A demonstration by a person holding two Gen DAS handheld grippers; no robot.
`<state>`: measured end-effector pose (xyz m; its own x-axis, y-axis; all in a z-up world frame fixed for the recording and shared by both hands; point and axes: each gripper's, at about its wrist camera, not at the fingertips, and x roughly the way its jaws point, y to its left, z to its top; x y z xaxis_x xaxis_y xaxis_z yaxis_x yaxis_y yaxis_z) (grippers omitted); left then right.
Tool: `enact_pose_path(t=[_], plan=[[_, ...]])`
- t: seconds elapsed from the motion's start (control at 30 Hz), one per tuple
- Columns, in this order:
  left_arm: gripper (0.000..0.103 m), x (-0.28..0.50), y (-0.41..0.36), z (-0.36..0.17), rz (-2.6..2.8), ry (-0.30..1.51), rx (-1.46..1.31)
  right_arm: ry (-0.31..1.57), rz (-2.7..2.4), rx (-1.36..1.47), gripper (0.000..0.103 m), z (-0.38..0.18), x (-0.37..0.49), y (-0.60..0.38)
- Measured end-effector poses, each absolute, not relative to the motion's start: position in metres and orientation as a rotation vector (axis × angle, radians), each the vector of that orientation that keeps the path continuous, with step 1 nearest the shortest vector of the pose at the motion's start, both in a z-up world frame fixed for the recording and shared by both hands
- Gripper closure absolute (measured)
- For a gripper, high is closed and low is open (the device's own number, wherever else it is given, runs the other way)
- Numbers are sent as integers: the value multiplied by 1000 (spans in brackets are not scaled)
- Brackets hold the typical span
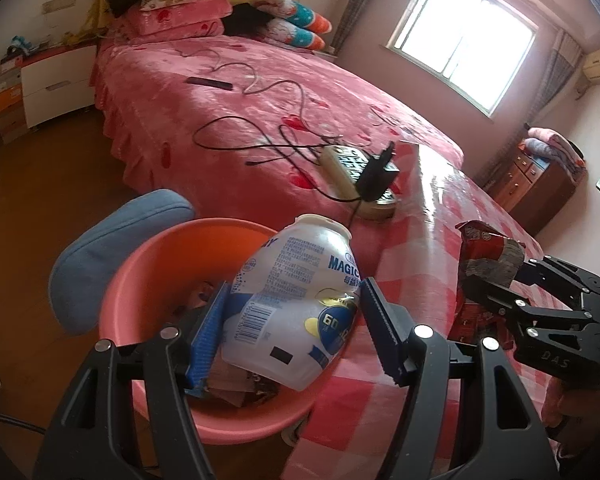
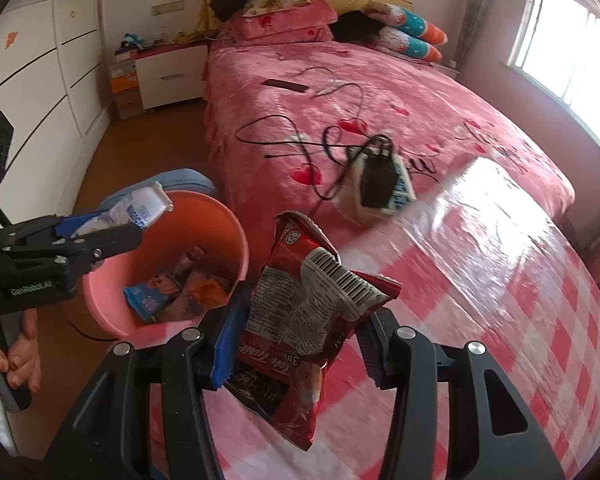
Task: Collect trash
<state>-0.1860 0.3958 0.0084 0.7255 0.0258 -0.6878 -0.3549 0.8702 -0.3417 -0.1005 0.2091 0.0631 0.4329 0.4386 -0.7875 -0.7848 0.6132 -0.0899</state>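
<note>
My left gripper [image 1: 290, 320] is shut on a white plastic bottle [image 1: 296, 300] with blue print, held above the rim of a pink bucket [image 1: 140, 280]. In the right wrist view that bottle [image 2: 140, 206] and the left gripper [image 2: 100, 236] hang over the bucket's [image 2: 100, 300] left rim. My right gripper [image 2: 300, 332] is shut on a crumpled red snack bag [image 2: 304, 312], held over the checked tablecloth [image 2: 480, 320], right of the bucket. The same bag [image 1: 484, 256] shows in the right gripper [image 1: 496, 280] at the right of the left wrist view. Wrappers lie inside the bucket.
A blue chair back [image 1: 112, 252] stands left of the bucket. A power strip with a black adapter [image 1: 360, 176] and cables lies at the edge of the pink bed [image 1: 220, 92]. A white nightstand [image 1: 56, 84] and a wooden dresser [image 1: 536, 184] stand by the walls.
</note>
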Motion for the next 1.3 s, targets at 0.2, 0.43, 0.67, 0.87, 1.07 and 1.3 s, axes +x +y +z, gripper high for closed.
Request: enact_pose_path(t=[0.2,0.43,0.67,0.87,1.07,1.3], plan=[[37,-192,415,0,266,745,-506,817,875,-485,52,63,-106,235],[37,-199,434,-12,314,755,-537,844,962,-475,52,59,-114,265],[37,-202,444,-21,336,763,-557,852,1018,-485,52,52,-120,287],[27,-197,451,-34,370,810,-564,890,1019,-463,23,36,-114,295],[19,-201,455,-41,430,821,-575,863,915,-368,14,48,-95,266],[15,-200,452,-32,455,799,-554,827,834,-283,13,62,-77,228]])
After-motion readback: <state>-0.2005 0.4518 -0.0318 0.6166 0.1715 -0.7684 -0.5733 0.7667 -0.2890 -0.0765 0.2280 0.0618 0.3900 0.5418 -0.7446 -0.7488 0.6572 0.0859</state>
